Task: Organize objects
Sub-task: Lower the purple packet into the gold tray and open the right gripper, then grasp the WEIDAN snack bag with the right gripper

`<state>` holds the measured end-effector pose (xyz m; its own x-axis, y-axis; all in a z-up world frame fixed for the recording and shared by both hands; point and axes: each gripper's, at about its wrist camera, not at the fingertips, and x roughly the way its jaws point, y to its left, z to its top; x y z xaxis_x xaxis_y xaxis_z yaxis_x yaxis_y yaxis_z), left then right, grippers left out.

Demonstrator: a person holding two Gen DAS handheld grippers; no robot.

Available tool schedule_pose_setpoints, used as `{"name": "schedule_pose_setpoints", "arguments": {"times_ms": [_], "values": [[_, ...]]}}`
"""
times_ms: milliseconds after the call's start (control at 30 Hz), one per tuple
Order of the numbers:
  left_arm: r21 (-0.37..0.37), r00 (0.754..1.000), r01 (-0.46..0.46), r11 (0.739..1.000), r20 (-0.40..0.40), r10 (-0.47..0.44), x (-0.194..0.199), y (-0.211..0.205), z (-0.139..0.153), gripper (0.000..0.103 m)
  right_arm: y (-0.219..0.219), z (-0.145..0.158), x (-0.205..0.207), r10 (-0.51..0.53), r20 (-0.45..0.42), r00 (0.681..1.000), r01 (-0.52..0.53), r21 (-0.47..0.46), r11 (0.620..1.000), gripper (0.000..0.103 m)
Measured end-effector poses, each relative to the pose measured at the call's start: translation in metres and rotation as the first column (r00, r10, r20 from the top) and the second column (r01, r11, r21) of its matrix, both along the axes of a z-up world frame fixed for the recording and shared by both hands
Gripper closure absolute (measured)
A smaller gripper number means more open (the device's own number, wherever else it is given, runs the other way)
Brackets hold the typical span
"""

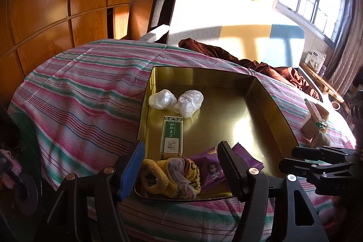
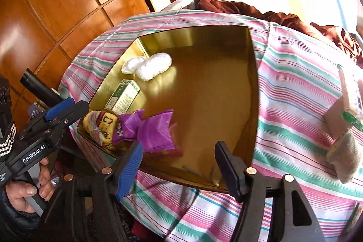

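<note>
Shallow gold metal tin [image 2: 254, 87] on the striped pink, green and white cloth [image 1: 74, 92], centre of both views, your two claws over its near edge.

Contents, along the tin's left side: two white crumpled plastic-wrapped lumps [image 1: 174, 101], one green-and-white carton [image 1: 172, 135], one yellow knitted item in clear netting [image 1: 170, 176], one purple foil snack packet [image 2: 149, 130]. Your left gripper [image 1: 181, 165] stands with jaws apart, nothing pinched; in its view the black finger cuts off part of the purple packet. Your right gripper [image 2: 179, 162] is likewise parted and empty; the packet there is motion-blurred, its print unreadable. Only the right view shows your hand [image 2: 27, 192]. Items at the right edge are too cropped to identify.
</note>
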<state>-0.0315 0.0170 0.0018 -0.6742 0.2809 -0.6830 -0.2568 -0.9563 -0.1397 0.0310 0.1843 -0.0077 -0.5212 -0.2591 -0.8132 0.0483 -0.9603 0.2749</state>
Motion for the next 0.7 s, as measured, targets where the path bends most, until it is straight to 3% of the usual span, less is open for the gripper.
{"name": "schedule_pose_setpoints", "arguments": {"times_ms": [200,333,533,700], "values": [[-0.012,0.997,0.083,0.996,0.000,-0.083,0.006,0.031,0.003,0.034,0.052,0.003,0.021,-0.118,0.012,0.993,0.117,0.027,0.993,0.033],[-0.014,0.989,0.145,0.989,0.002,-0.145,0.010,0.054,0.005,0.034,0.086,0.003,0.037,-0.156,0.056,0.986,0.149,0.112,0.982,0.030],[-0.010,0.971,0.240,0.971,-0.006,-0.240,0.016,0.089,0.009,0.032,0.156,0.008,0.070,-0.182,0.157,0.971,0.128,0.300,0.945,0.021],[-0.009,0.951,0.311,0.950,-0.005,-0.311,0.020,0.114,0.012,0.032,0.211,-0.010,0.094,-0.196,0.342,0.919,0.019,0.458,0.889,0.018]]}}
